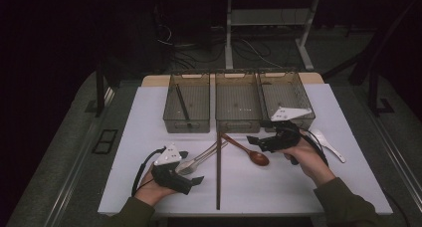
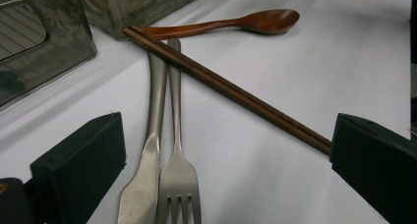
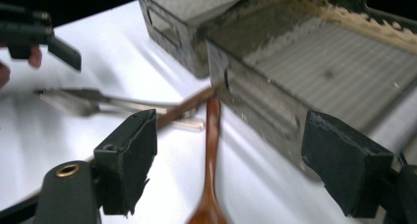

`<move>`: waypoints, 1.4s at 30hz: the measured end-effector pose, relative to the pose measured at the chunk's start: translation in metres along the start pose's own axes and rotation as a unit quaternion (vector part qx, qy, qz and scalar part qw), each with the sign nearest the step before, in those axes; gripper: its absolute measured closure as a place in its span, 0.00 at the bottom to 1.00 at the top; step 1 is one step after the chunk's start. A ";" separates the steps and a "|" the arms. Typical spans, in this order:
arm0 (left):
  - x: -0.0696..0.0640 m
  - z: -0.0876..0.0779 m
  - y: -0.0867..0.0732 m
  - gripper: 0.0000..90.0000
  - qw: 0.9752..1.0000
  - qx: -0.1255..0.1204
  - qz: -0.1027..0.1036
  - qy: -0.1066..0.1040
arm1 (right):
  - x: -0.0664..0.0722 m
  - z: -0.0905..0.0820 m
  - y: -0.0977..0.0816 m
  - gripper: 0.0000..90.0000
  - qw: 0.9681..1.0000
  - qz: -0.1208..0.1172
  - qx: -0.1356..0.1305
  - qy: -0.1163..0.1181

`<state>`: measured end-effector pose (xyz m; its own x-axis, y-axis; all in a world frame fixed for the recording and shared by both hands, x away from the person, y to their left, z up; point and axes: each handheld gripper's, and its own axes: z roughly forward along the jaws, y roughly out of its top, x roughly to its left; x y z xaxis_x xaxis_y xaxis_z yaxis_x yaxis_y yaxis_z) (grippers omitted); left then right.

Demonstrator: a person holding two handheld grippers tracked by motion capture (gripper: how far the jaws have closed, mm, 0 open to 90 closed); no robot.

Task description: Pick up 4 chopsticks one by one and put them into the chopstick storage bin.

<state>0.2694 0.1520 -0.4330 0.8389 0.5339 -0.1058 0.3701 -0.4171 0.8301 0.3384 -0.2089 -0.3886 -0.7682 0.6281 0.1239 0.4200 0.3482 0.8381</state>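
Observation:
A brown wooden spoon (image 1: pixel 249 151) lies on the white table (image 1: pixel 149 137), bowl toward me. My right gripper (image 1: pixel 257 141) hovers over its handle, open; in the right gripper view the spoon handle (image 3: pixel 211 150) runs between the wide jaws, untouched. A metal knife (image 2: pixel 147 150) and fork (image 2: pixel 178 175) lie side by side between the open jaws of my left gripper (image 1: pixel 190 168). Dark wooden chopsticks (image 1: pixel 218 172) cross over the knife and fork handles.
Three translucent grey bins (image 1: pixel 238 118) stand in a row at the back of the table; the left bin (image 1: pixel 171 105) holds a dark stick (image 1: pixel 182 102). A white ceramic spoon (image 1: pixel 329 145) lies to the right of my right hand. The near bin's wall (image 3: pixel 265 101) is close to the right gripper's jaw.

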 end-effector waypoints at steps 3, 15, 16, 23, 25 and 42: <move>0.000 0.000 0.000 0.02 1.000 0.002 0.001 0.003 | -0.001 -0.013 -0.015 0.22 1.000 0.004 -0.009 0.000; -0.001 -0.002 0.002 0.13 1.000 0.000 -0.002 0.011 | 0.001 -0.044 -0.070 0.19 1.000 0.010 -0.016 -0.023; -0.001 -0.002 0.002 0.15 1.000 0.000 -0.002 0.012 | 0.002 -0.046 -0.073 0.18 1.000 0.011 -0.016 -0.022; -0.002 -0.002 0.005 0.31 1.000 -0.001 0.002 0.004 | 0.006 -0.056 -0.094 0.17 1.000 0.011 -0.010 -0.010; -0.003 -0.001 0.008 0.38 1.000 0.000 0.005 0.004 | 0.006 -0.061 -0.098 0.17 1.000 0.015 -0.012 -0.012; -0.010 0.047 0.034 0.47 0.998 0.054 -0.001 0.037 | 0.005 -0.069 -0.106 0.17 0.999 0.019 -0.004 -0.029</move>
<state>0.2920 0.0979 -0.4298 0.8078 0.5861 -0.0629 0.4153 -0.4902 0.7663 0.2569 -0.2906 -0.4404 -0.7229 0.6796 0.1245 0.4440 0.3188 0.8374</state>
